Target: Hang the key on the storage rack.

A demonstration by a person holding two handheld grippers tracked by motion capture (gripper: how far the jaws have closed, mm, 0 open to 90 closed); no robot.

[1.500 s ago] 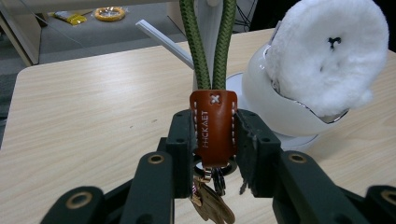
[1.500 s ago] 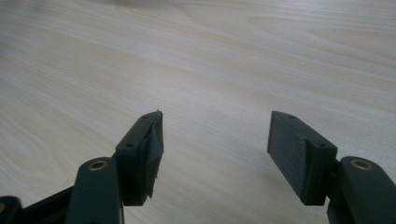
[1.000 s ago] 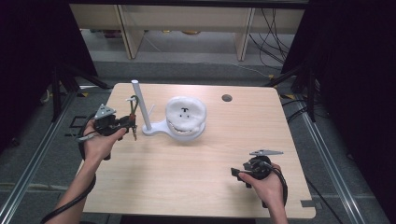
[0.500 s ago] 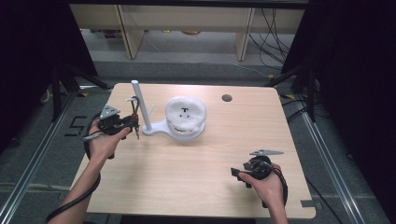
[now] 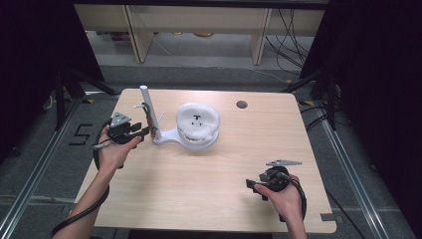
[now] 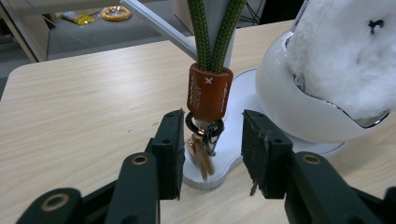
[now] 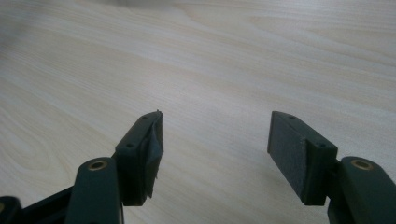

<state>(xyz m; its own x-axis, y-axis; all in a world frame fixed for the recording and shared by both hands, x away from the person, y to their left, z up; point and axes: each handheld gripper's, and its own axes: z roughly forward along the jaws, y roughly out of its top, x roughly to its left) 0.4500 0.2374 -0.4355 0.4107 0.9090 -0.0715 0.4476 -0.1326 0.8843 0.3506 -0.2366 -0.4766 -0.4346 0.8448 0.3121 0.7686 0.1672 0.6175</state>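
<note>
Even light from above fell on the pale tabletop [image 5: 209,179], while the surroundings lay nearly black in the high view. Shadows were soft and short. In the right gripper view the far wood was blurred. The left gripper view was sharp, with a small glint on the white stand [image 6: 280,102].

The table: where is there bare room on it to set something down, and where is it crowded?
The table is bare across its near middle, between the left hand-held gripper and the right hand-held gripper. The far right corner, around the small round hole, is free too. It is crowded at far left, where the white stand, its keychain and the fluffy white object sit together.
</note>
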